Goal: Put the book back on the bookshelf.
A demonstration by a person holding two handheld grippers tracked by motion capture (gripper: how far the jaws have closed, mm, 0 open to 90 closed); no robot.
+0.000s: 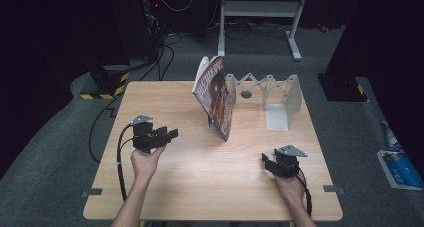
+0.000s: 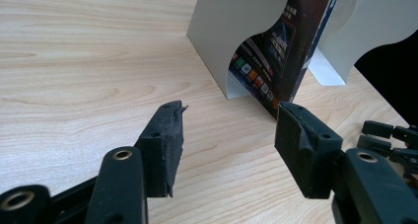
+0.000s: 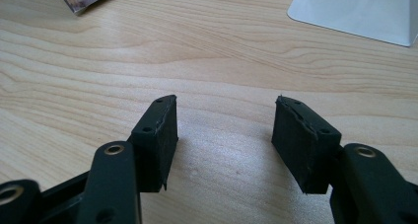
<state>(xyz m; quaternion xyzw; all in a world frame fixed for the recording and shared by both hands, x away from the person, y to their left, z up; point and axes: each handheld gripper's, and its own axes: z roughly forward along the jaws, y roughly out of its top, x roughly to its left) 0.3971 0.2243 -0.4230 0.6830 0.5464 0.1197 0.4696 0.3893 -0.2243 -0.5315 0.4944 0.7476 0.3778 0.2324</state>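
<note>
Glossy magazine (image 1: 216, 94) leaning in white expanding rack (image 1: 270, 94), frame centre; left tongs (image 1: 167, 135), right tongs (image 1: 265, 160) spread, empty; straightening outstanding.

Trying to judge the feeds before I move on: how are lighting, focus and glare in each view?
High view: table evenly lit, the room around it dark, picture soft, book cover print illegible. Left gripper view: left gripper sharp, the book's cover a little soft, stand bright without glare. Right gripper view: right gripper sharp, soft shadows under it on the wood, far edge slightly blurred.
</note>
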